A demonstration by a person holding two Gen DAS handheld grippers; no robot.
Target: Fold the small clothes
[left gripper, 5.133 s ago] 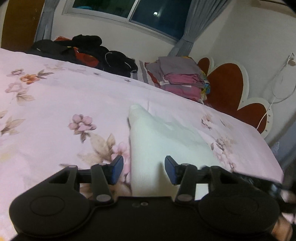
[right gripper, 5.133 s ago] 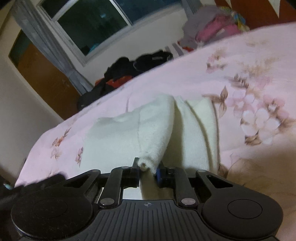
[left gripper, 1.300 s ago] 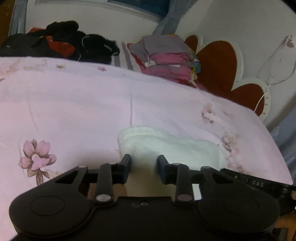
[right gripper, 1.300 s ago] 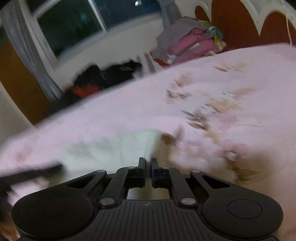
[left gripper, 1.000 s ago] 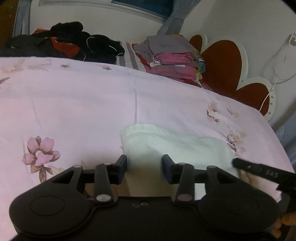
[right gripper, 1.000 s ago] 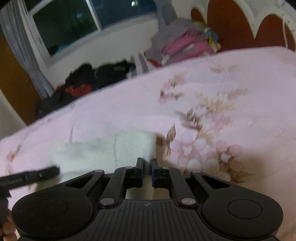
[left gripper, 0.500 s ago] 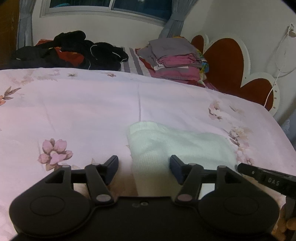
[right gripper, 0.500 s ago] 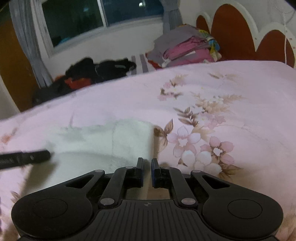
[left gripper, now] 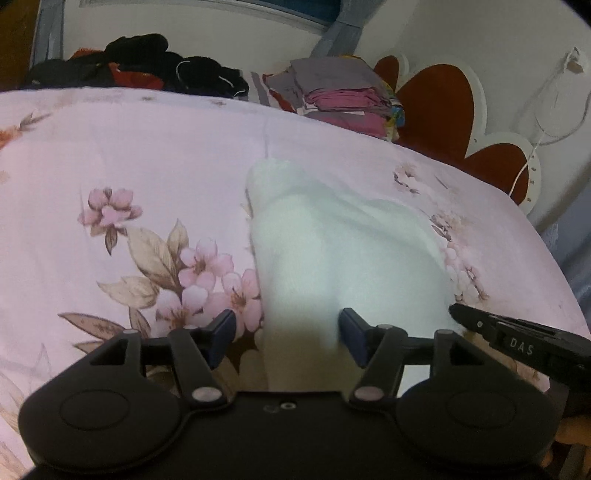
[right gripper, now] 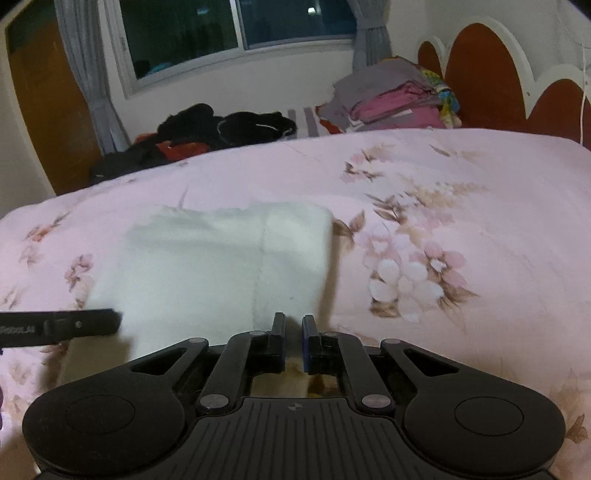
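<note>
We are holding our left gripper (left gripper: 286, 334) with its jaws apart, just opened, over the near edge of the white garment (right gripper: 229, 266). It is lying folded on the pink floral bedspread (right gripper: 461, 206), and our right gripper (right gripper: 293, 341) is staying closed on nothing.

One folded white garment (right gripper: 221, 266) lies ahead of the two grippers, just past their fingertips. Two grippers: left gripper (left gripper: 286, 334) and right gripper (right gripper: 293, 341). One pink floral bedspread (right gripper: 461, 206) beneath both tools. One stack of folded clothes (right gripper: 391, 99) far ahead and right of the right gripper; one heap of dark clothes (right gripper: 221, 127) far ahead and left. One window (right gripper: 236, 33). One scalloped red headboard (right gripper: 487, 77).
</note>
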